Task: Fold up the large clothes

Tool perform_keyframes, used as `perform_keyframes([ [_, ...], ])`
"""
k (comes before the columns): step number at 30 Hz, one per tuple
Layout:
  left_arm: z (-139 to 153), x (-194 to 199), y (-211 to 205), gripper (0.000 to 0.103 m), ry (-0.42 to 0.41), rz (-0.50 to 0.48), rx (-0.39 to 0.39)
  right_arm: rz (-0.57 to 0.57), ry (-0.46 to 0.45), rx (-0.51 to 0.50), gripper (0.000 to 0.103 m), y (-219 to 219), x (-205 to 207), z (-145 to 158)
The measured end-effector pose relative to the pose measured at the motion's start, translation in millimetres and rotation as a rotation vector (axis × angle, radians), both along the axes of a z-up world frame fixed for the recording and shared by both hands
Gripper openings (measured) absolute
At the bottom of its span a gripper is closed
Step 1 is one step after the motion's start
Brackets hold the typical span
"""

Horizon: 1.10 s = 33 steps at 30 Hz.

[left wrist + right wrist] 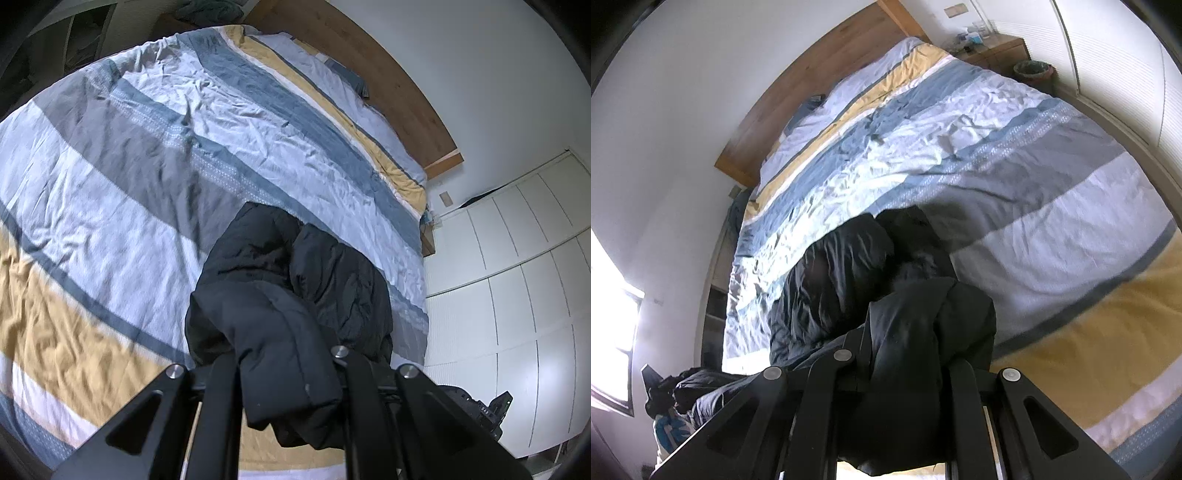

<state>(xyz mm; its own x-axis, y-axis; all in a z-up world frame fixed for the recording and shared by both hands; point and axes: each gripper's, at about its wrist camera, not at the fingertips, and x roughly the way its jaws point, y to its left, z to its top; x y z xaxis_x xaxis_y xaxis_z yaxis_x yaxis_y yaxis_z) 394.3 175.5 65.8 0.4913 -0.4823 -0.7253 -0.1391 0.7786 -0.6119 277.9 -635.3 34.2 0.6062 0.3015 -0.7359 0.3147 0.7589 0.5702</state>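
A black padded jacket hangs between the two grippers above the striped duvet, on the side of the bed far from the wooden headboard. The left gripper has its jaws clamped tight on a thick roll of the jacket's edge, and the right gripper pinches another bunched part of the same jacket in the same way — both jaws closed on cloth, nothing slack between them. Holding it at two separate points looks meant to spread the weight of a bulky garment and keep it from collapsing into a heap, so that it can be laid out flat before any fold is made. Both grippers point steeply down toward the duvet, which lets the rest of the jacket trail forward onto the bed, toward the headboard, instead of dragging off the near edge. The duvet is wide and bare around the jacket, a fair place to spread something this large. Beyond the side of the bed from the headboard, white cupboard doors line the wall. The fold itself seems not yet begun.
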Motion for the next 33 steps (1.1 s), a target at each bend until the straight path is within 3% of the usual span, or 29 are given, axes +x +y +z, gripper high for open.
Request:
perform_keyframes([
  [7,-16,49,0,0.010,0.013,0.005,-0.002,-0.079,0.039,0.030,0.013,-11,59,-13],
  [16,-66,144,-10,0.010,0.064,0.034,0.011,-0.171,0.091,0.063,0.015,-17,157,-45],
  [24,-129,220,-18,0.013,0.150,0.105,-0.001,-0.189,0.151,0.040,0.016,-19,233,-97],
  [33,-199,265,-31,0.015,0.215,0.124,-0.033,-0.175,0.221,0.015,0.016,-25,275,-154],
])
